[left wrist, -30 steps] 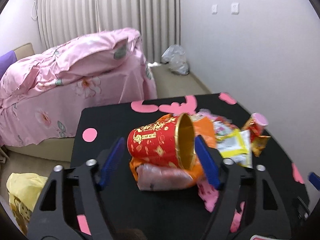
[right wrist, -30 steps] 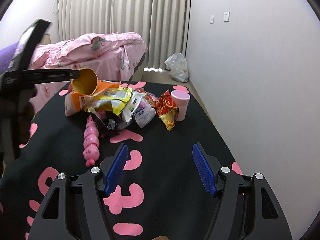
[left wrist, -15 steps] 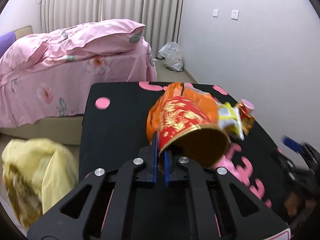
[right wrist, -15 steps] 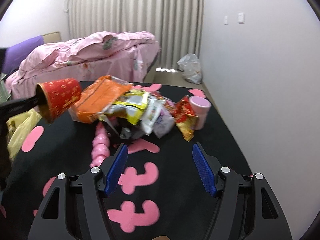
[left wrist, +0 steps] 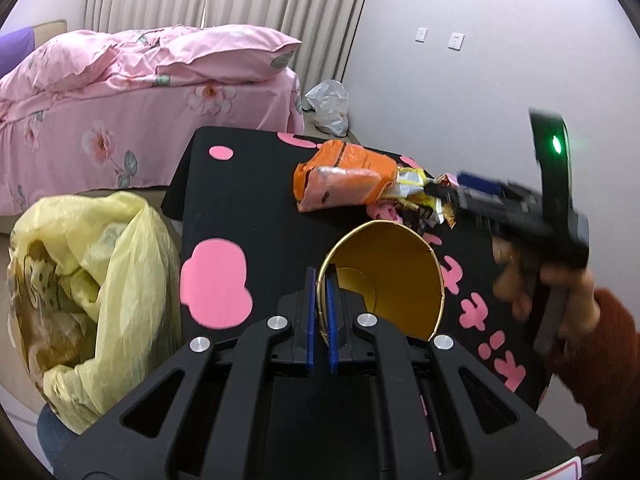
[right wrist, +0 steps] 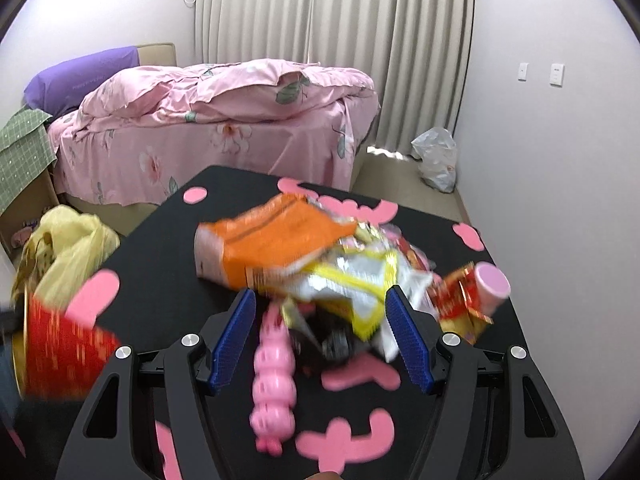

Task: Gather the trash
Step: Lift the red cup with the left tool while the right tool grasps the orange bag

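The left gripper (left wrist: 321,316) was clamped tight, tilted downward. The right gripper (right wrist: 320,336) stood wide open, gripped by a hand (left wrist: 560,280) in a rust-red sleeve (left wrist: 600,360).

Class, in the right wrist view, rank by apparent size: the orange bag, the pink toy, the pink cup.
1. Orange bag, largest.
2. Pink toy, though it lies nearer the camera, which enlarges it.
3. Pink cup, smallest and partly hidden by a red wrapper.

- The left gripper (left wrist: 321,312) is showing black angular arms, silver screw heads and ribbed blue pads.
- The right gripper (right wrist: 322,340) is looking the same, with a green light glowing.
- A rust-red sleeve (left wrist: 604,344) is covering the wrist behind the right gripper.
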A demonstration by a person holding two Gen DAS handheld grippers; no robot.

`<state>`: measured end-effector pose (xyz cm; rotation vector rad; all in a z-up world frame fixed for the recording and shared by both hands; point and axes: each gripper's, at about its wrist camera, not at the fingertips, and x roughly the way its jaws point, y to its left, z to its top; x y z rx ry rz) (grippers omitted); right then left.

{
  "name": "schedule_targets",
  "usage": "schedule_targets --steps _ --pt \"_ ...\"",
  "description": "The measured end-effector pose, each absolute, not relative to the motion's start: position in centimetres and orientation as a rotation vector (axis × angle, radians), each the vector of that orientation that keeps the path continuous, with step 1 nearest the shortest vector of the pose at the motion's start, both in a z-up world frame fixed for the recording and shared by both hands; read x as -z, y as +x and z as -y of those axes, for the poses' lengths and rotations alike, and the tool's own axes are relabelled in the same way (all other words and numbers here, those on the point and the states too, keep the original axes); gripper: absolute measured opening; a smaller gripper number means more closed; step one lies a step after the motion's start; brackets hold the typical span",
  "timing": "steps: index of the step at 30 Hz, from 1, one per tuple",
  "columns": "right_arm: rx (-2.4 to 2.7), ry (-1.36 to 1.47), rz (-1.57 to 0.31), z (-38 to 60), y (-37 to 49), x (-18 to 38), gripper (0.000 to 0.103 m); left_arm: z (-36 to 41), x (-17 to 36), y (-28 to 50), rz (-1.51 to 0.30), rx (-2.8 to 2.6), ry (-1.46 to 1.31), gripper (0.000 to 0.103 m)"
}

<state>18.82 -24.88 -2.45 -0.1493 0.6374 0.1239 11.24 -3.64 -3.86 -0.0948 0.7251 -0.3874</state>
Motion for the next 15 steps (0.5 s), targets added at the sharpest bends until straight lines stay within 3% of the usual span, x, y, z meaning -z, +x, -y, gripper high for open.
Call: schedule_targets --steps 12,15 --pt "-0.061 -0.128 -0.565 25.8 15.0 5.9 0.064 4.1 5.7 10.6 -0.713 0.456 -0.113 0.005" --pt "-0.091 -0.112 -0.618 26.3 14.1 7.1 0.064 4.4 6.7 10.7 -0.754 0.464 -0.123 0.005"
